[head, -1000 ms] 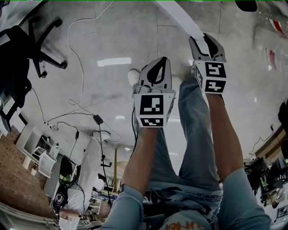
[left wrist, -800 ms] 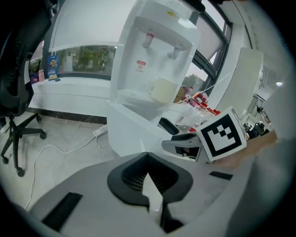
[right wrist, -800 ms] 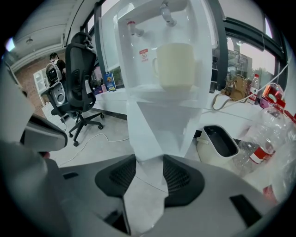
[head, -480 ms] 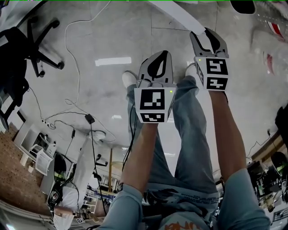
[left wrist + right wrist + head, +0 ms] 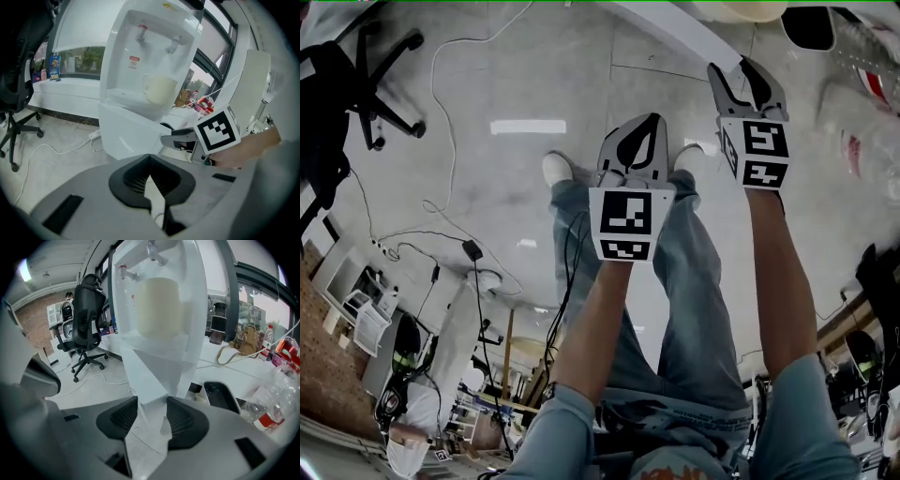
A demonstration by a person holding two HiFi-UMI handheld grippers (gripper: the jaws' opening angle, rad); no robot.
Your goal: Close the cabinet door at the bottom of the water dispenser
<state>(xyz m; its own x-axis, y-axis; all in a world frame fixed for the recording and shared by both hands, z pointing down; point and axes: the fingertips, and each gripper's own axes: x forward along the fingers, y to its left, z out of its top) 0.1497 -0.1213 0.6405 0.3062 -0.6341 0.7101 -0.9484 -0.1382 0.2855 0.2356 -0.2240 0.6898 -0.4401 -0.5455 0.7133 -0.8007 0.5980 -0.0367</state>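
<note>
Right gripper [image 5: 152, 404]: tongs spread. The free edge of the white cabinet door [image 5: 145, 376] lines up with the gap just ahead of the dark ribbed pads [image 5: 185, 420]; contact cannot be judged. Left gripper [image 5: 150, 157]: tongs pressed together at the tips, nothing between them, aimed at the door's outer face. The door stands swung out from the base of the white water dispenser [image 5: 150, 56], not yet shut. A cream mug [image 5: 159, 89] sits in the tap alcove. In the head view, both grippers are held out over the glossy grey floor [image 5: 506, 84], right ahead of left, near the door's top edge. A black office chair [image 5: 86, 310] stands to the dispenser's left.
</note>
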